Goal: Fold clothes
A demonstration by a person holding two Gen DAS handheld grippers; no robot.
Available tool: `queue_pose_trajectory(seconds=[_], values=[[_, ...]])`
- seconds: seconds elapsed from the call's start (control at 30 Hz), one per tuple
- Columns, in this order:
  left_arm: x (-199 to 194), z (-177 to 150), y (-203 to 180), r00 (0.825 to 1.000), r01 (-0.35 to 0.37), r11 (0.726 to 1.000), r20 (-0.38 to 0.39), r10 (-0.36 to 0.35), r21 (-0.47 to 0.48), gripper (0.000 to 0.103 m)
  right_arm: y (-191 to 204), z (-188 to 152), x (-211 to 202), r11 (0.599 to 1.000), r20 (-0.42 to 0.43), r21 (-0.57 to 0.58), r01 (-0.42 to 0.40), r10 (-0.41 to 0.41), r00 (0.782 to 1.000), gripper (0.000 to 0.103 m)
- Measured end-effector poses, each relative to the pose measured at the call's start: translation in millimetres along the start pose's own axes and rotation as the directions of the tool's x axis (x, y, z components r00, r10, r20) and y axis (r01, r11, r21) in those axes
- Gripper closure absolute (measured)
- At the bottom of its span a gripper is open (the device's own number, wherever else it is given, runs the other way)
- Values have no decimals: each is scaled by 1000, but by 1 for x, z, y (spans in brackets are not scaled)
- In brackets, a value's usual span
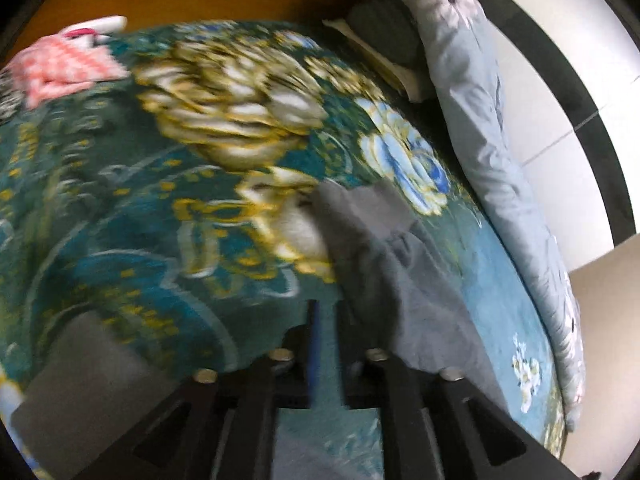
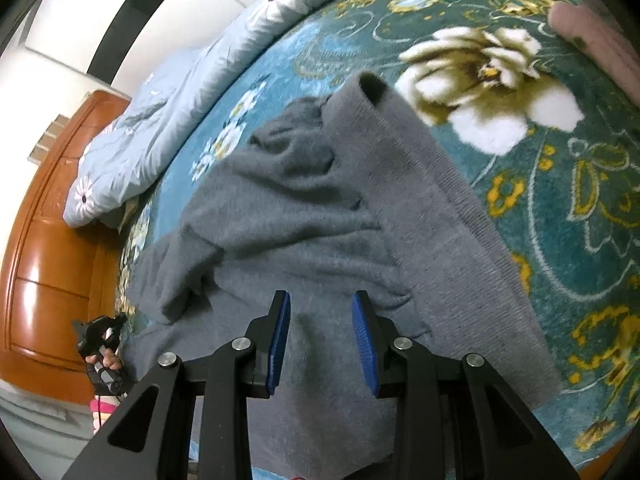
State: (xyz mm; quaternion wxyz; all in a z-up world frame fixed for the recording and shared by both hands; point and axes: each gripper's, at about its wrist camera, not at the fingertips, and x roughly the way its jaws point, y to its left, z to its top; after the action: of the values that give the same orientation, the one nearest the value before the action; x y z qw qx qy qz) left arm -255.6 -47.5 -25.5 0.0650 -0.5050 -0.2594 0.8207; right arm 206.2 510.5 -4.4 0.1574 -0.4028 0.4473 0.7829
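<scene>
Sweater [image 2: 320, 208] runs lengthwise away from my right gripper [image 2: 322, 336], under its parted, empty jaws.

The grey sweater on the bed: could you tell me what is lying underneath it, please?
The grey sweater lies spread on a teal floral blanket, which shows around it on several sides. Whatever is beneath the sweater's middle is covered; nothing bulges there. The right gripper hovers open above it.

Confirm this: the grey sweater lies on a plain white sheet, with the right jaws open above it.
Wrong in one respect: the grey sweater lies on a teal floral blanket, not a plain white sheet. The right wrist view shows it. The right gripper does have its jaws open above the sweater.
</scene>
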Motion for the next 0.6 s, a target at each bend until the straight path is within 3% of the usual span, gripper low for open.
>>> queue_pose_trajectory(seconds=[0.03, 0.2, 0.27, 0.3, 0.33, 0.37, 0.6], values=[[8, 4, -6, 1000, -5, 1000, -18, 5, 4, 56, 0, 3, -2, 1000, 9, 2, 7, -7, 1000, 70], [37, 11, -36, 994, -71, 997, -76, 73, 22, 56, 2, 22, -15, 996, 39, -50, 75, -73, 997, 69], [44, 11, -46, 991, -113, 993, -69, 116, 44, 58, 1, 31, -18, 993, 60, -60, 97, -94, 994, 59], [46, 11, -51, 989, -134, 989, -61, 138, 57, 65, 0, 38, -18, 993, 71, -59, 105, -101, 992, 59], [47, 11, -53, 988, -142, 988, -57, 146, 64, 83, 0, 45, -18, 993, 78, -60, 105, -100, 992, 59], [48, 12, -55, 987, -146, 987, -54, 150, 69, 89, 0, 54, -15, 993, 82, -63, 102, -97, 992, 59], [48, 13, -48, 992, -111, 993, -48, 114, 47, 92, 1, 111, 15, 996, 71, -55, 68, -64, 995, 59]])
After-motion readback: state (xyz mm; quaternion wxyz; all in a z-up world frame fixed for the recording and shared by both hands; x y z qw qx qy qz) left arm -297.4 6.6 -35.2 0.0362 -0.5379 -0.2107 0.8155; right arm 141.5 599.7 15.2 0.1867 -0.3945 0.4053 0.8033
